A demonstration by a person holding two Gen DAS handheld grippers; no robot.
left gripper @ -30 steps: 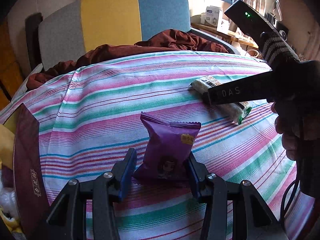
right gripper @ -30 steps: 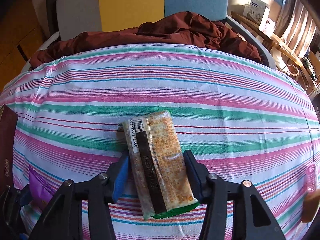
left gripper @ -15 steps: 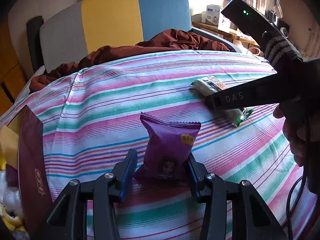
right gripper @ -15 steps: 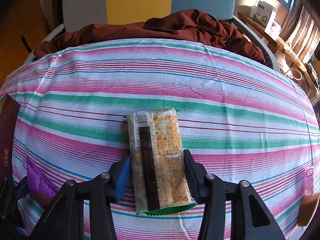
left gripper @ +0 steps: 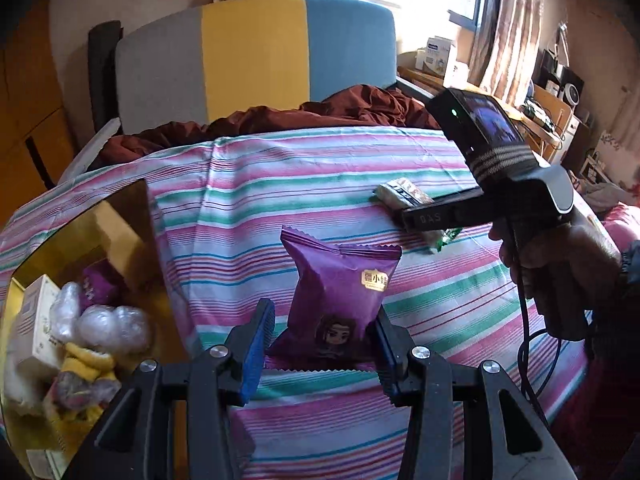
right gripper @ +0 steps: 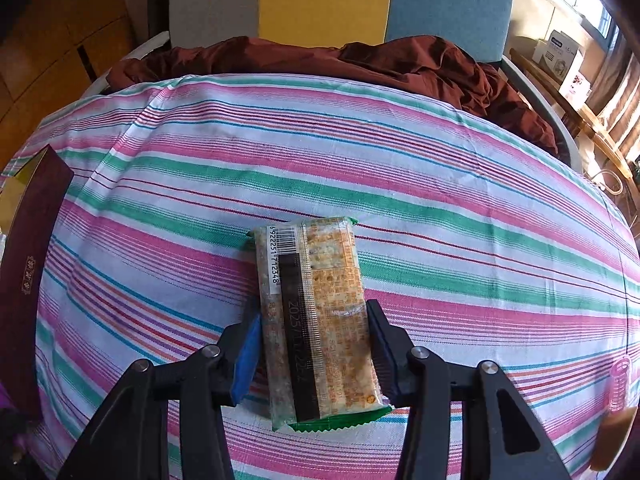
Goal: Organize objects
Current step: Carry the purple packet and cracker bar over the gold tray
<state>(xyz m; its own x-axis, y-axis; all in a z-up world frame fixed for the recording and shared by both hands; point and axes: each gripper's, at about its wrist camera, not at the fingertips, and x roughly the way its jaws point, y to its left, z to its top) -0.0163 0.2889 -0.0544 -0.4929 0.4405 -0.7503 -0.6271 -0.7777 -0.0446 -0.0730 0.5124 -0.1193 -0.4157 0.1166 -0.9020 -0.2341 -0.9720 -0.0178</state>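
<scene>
Left gripper (left gripper: 320, 350): clamped on purple snack pouch (left gripper: 340, 292); carry it gently over open box (left gripper: 132, 208).
Right gripper (right gripper: 314, 354): clamped on cracker pack (right gripper: 316, 312); lift level.

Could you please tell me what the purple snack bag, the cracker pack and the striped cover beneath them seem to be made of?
Purple snack bag: likely matte plastic film; zigzag-cut sealed ends, puffed body.
Cracker pack: clear glossy plastic wrap, apparently; the crackers show through, and light glints on it.
Striped cover: woven cloth, probably cotton; visible weave, soft creases, no shine.
</scene>
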